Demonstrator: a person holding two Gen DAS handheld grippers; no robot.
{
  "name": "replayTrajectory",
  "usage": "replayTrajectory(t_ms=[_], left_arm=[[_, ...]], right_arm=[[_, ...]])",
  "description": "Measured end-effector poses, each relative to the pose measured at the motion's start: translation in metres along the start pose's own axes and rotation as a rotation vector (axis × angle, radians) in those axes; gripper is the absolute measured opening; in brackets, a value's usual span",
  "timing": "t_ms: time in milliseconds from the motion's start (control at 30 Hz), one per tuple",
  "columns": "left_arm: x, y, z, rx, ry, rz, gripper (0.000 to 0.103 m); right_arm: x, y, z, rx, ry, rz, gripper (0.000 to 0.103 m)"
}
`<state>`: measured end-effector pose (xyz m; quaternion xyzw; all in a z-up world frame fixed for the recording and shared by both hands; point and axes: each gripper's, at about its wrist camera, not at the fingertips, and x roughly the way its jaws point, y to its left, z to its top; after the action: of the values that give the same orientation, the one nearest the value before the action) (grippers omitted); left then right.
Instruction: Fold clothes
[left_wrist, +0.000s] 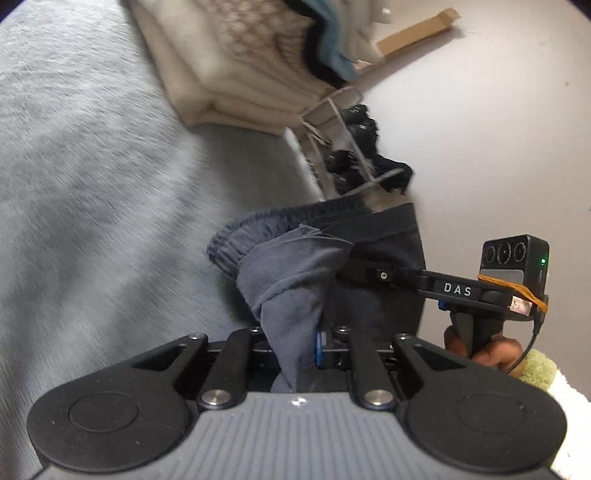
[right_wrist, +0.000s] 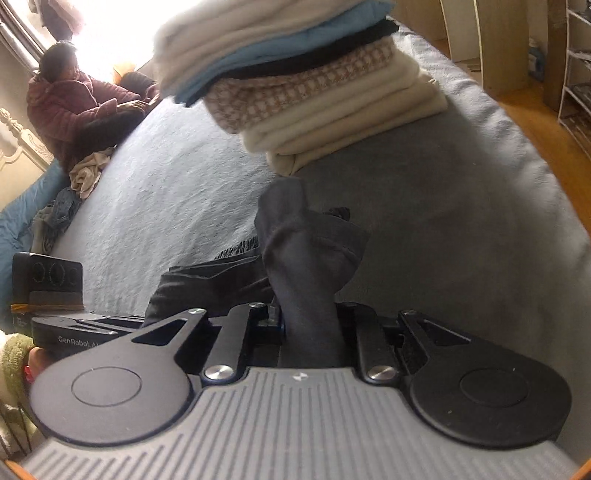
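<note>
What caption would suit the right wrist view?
Right gripper clamps dark grey garment before folded stack on bed.

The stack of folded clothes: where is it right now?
The stack of folded clothes sits on the grey bedspread, top centre in the right wrist view, just beyond the dark grey garment that both grippers hold. In the left wrist view it lies top centre.

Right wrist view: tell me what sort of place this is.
Most likely a bedroom at home. A wide grey-blue bedspread covers a bed, a stack of folded cream, blue and checked clothes sits on it, and a wooden floor with white shelving lies beyond.
</note>
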<state>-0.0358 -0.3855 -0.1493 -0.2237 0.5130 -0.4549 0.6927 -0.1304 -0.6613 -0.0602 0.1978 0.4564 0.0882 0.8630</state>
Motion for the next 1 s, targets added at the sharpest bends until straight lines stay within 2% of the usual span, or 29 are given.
replayTrajectory(t_ms=[33,100,133,167,200,300,400,433,533,633,733,833,900,1000], left_arm=[[0.0,0.003,0.002,-0.002,-0.001,0.006,0.021],[0.001,0.01,0.005,-0.007,-0.004,0.018,0.044],[0.001,0.014,0.007,-0.009,-0.005,0.024,0.047],[0.001,0.017,0.009,-0.011,-0.006,0.03,0.047],[-0.004,0.018,0.009,-0.015,-0.015,0.028,0.051],[-0.018,0.024,0.013,-0.034,-0.054,0.042,0.058],[-0.033,0.021,0.019,-0.029,-0.09,0.062,0.058],[-0.04,0.02,0.021,-0.024,-0.102,0.074,0.058],[-0.062,0.013,0.02,0.007,-0.123,0.124,0.061],[-0.086,0.002,0.015,0.063,-0.11,0.179,0.062],[-0.113,-0.011,0.006,0.13,-0.09,0.238,0.063],[-0.143,-0.021,-0.006,0.183,-0.071,0.31,0.064],[-0.158,-0.03,-0.01,0.209,-0.069,0.338,0.066],[-0.189,-0.046,-0.025,0.264,-0.083,0.363,0.073]], right_arm=[[0.006,-0.004,0.001,0.025,0.0,0.0,0.022],[0.019,-0.018,0.003,0.089,-0.003,-0.009,0.032],[0.025,-0.023,0.003,0.123,-0.008,-0.016,0.036],[0.03,-0.028,0.003,0.156,-0.012,-0.024,0.052],[0.031,-0.032,0.002,0.19,-0.021,-0.03,0.057],[0.023,-0.038,-0.002,0.259,-0.077,-0.017,0.061],[-0.005,-0.041,-0.011,0.323,-0.171,-0.079,0.074],[-0.011,-0.034,-0.018,0.327,-0.176,-0.091,0.075],[-0.025,-0.007,-0.041,0.322,-0.167,-0.117,0.076],[-0.039,0.021,-0.064,0.318,-0.159,-0.143,0.076],[-0.053,0.048,-0.088,0.314,-0.15,-0.168,0.07],[-0.067,0.076,-0.111,0.309,-0.142,-0.194,0.059],[-0.047,0.105,-0.125,0.237,-0.073,-0.223,0.054],[-0.012,0.132,-0.146,0.155,0.003,-0.3,0.052]])
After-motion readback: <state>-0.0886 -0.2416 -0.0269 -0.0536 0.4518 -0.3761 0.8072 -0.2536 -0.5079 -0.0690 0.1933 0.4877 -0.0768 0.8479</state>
